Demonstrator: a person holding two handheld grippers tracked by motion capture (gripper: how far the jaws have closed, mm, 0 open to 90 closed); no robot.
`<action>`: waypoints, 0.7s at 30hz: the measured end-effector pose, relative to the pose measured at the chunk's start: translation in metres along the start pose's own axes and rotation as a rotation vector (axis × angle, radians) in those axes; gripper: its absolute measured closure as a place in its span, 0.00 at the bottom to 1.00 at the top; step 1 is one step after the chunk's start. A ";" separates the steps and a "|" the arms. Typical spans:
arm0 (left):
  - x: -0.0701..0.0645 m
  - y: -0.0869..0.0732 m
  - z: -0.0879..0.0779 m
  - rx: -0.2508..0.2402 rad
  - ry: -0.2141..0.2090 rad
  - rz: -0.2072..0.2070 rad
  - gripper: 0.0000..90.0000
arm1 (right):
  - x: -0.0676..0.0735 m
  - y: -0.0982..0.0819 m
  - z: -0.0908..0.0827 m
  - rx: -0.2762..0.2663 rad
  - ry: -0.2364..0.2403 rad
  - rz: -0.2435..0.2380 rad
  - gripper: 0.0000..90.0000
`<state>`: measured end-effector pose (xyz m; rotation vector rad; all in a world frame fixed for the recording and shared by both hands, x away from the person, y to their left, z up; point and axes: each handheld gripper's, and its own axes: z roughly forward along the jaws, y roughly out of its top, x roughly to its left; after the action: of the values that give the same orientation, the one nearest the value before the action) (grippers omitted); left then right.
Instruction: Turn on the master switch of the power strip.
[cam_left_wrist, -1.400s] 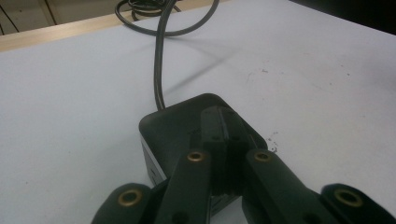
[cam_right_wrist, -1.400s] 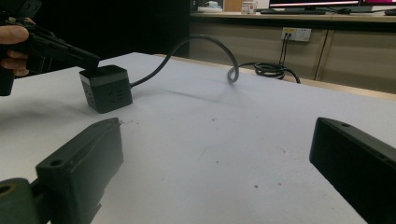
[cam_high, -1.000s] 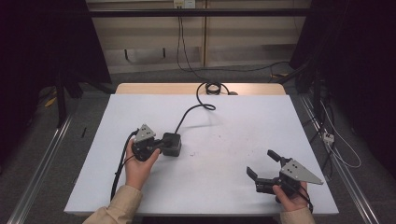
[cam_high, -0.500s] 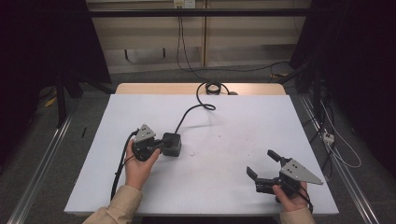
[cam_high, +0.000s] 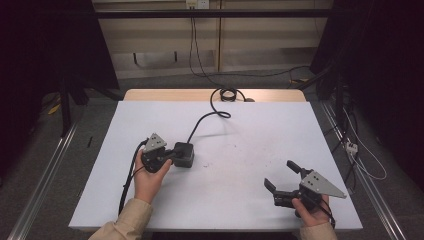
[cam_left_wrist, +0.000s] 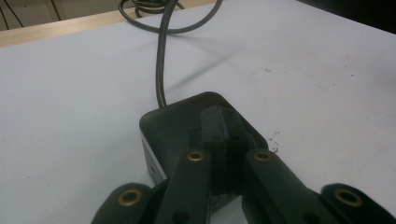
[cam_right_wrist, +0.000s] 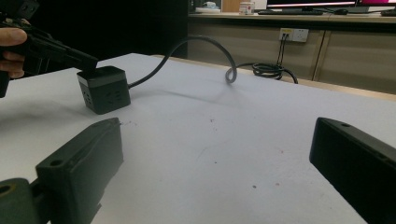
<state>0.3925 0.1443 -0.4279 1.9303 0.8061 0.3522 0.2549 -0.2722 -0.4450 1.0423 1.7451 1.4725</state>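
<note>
Black power cube (cam_high: 183, 154) sat left of centre on the white surface (cam_high: 240, 165), pressed from above by left gripper (cam_left_wrist: 223, 135), fingers together. Right gripper (cam_high: 281, 179) hovered, fingers spread. Probably steadying; next, reach across.

1. No text, label, brand, number or sign can be read in any view.
2. The black power cube (cam_left_wrist: 187, 126) bears faint marks on its top, too dark and blurred to make out.

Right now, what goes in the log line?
left claw: shut, tips on black power cube | right claw: open, empty | table
</note>
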 end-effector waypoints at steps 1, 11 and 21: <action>0.000 0.000 0.000 0.002 -0.001 -0.003 1.00 | 0.000 0.000 0.000 0.001 0.000 0.001 0.03; -0.001 0.000 0.000 0.004 0.000 -0.008 1.00 | 0.000 0.000 0.000 -0.001 0.000 0.000 0.03; -0.002 0.000 0.000 0.008 0.008 -0.005 1.00 | 0.000 0.000 0.000 0.000 -0.001 0.000 0.03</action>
<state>0.3917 0.1430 -0.4277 1.9350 0.8184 0.3542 0.2548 -0.2721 -0.4450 1.0429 1.7441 1.4720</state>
